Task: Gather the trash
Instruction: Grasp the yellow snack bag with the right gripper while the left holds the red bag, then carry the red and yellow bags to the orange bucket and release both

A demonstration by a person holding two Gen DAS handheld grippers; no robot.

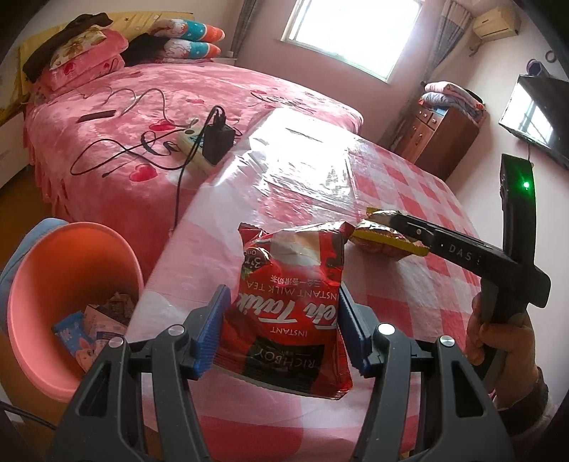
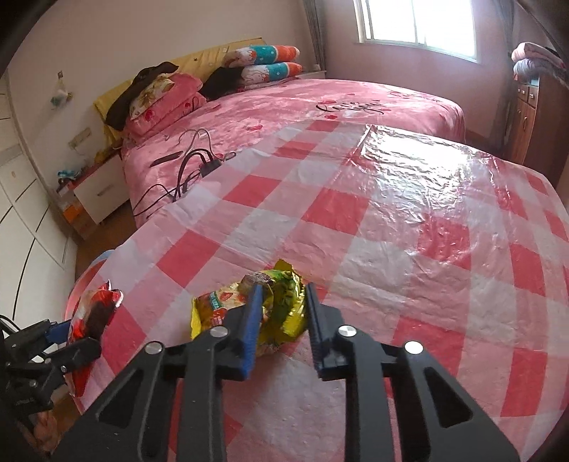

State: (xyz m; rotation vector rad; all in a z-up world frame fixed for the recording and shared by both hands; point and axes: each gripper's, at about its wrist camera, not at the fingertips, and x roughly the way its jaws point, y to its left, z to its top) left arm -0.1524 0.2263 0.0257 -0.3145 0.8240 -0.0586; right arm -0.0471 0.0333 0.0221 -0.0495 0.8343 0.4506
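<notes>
The counter (image 2: 409,220), under a red-and-white checked plastic cloth, stands beside the pink bin (image 1: 67,302) at its left edge. The left hand-held gripper (image 1: 281,330) pinches a red packet (image 1: 288,305) printed "INSTANT MILK TEA" and "RICHBOY" at that edge. The right hand-held gripper (image 2: 282,320) clamps a yellow wrapper (image 2: 281,302) mid-counter; "DAS" marks its finger.

- Daylight enters through the window (image 1: 355,32), which is blown out to white in both views.
- Strong glare lies on the plastic tablecloth (image 1: 302,156) below the window, washing out its checks.
- Both pictures are bright and fairly sharp; soft shadows only.
- Fisheye bending curves the tablecloth edges, and dark vignette fills the corners.
</notes>
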